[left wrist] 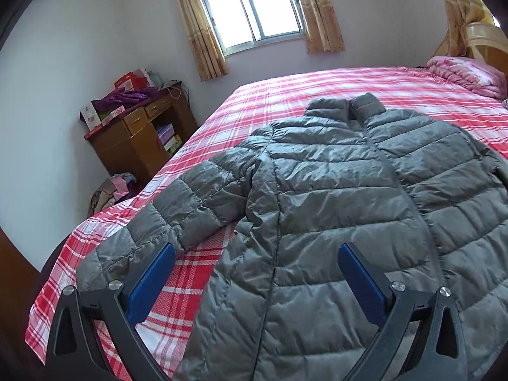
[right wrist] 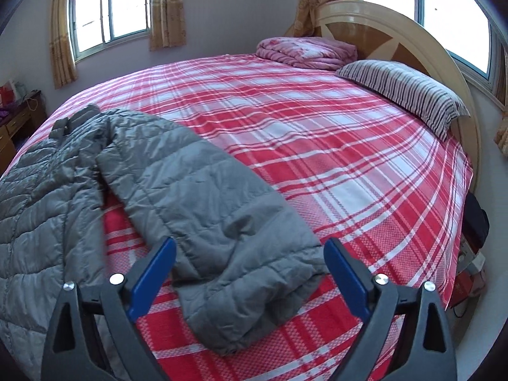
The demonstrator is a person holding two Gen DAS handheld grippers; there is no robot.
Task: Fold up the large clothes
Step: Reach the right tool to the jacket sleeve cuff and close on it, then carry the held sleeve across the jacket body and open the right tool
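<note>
A grey quilted puffer jacket (left wrist: 343,197) lies face up and zipped on the red plaid bed (left wrist: 285,95), collar toward the far side. Its left sleeve (left wrist: 165,209) stretches toward the bed's near left corner. My left gripper (left wrist: 257,263) is open and empty, hovering over the jacket's lower left side by that sleeve. In the right wrist view the other sleeve (right wrist: 209,209) lies spread out on the bed (right wrist: 349,146), away from the jacket body (right wrist: 41,203). My right gripper (right wrist: 250,260) is open and empty, just above that sleeve's cuff end.
A wooden desk (left wrist: 139,139) piled with boxes and clothes stands left of the bed, with a clothes heap (left wrist: 111,190) on the floor. A folded pink quilt (right wrist: 304,52) and striped pillow (right wrist: 403,90) lie by the headboard (right wrist: 397,38). A window (left wrist: 250,6) is behind.
</note>
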